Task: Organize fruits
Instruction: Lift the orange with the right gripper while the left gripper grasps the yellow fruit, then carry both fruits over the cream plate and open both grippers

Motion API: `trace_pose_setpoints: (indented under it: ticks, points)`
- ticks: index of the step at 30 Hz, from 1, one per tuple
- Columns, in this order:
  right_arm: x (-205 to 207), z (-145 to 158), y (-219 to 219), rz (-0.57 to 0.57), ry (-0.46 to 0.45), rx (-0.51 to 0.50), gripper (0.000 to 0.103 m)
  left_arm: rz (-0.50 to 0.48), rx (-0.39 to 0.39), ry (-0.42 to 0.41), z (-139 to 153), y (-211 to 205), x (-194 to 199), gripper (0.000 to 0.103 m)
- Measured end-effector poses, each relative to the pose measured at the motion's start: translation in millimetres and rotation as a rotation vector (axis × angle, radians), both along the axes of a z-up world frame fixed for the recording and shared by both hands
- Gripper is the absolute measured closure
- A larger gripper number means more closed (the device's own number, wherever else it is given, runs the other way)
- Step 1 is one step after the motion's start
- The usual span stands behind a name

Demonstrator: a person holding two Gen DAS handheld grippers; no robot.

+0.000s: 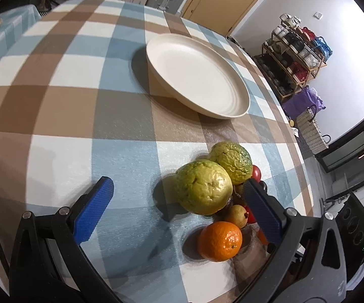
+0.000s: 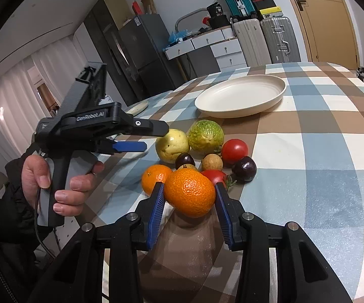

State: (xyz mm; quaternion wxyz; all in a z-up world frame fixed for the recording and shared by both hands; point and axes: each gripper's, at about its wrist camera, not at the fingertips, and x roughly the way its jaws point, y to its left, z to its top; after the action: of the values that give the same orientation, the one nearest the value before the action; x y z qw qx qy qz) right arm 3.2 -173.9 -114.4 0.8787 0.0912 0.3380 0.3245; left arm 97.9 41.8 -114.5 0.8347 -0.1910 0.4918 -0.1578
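Observation:
My right gripper [image 2: 189, 185] is shut on an orange [image 2: 190, 194] at the near edge of a fruit pile, with a blue pad against each side. Behind it lie a second orange [image 2: 154, 179], a yellow guava [image 2: 171, 145], a green guava [image 2: 205, 136], a tomato [image 2: 235, 150] and a dark plum [image 2: 245, 168]. My left gripper [image 1: 178, 181] is open and tilted down over the two guavas [image 1: 203, 186], with an orange [image 1: 219, 241] near its right finger. A hand holds that left gripper [image 2: 154, 137] left of the pile. The white plate [image 1: 242, 106] stands bare beyond the fruit.
The checked tablecloth [image 1: 80, 126] covers the round table; its edge curves close behind the fruit on the right in the left wrist view. A small dish [image 2: 137, 107] sits at the table's far left. Suitcases, drawers and a fridge stand beyond the table.

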Motion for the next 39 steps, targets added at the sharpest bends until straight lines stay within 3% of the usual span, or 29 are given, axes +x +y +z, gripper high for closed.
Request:
trace_pose_setpoints:
  ticks: [3,9,11,13,24,39]
  points:
    - [0,0,-1,0.001,-0.001,0.005,0.063,-0.042,-0.033,0.028,-2,-2,8,0.004]
    - [-2,1,-4,0.002,-0.018,0.025,0.062,-0.119,-0.053,0.064,4,-9,18,0.030]
    - [-2,0,-5,-0.001,-0.019,0.030,0.062,-0.150,-0.054,0.074,4,-14,19,0.047]
    - [-2,-1,-6,0.000,-0.018,0.031,0.062,-0.168,-0.041,0.089,3,-18,21,0.052]
    - [-5,2,-5,0.000,-0.039,0.023,0.062,-0.159,-0.063,0.109,2,-9,19,0.054]
    - [3,28,-15,-0.030,-0.080,0.063,0.063,-0.113,-0.096,0.026,46,25,14,0.054]
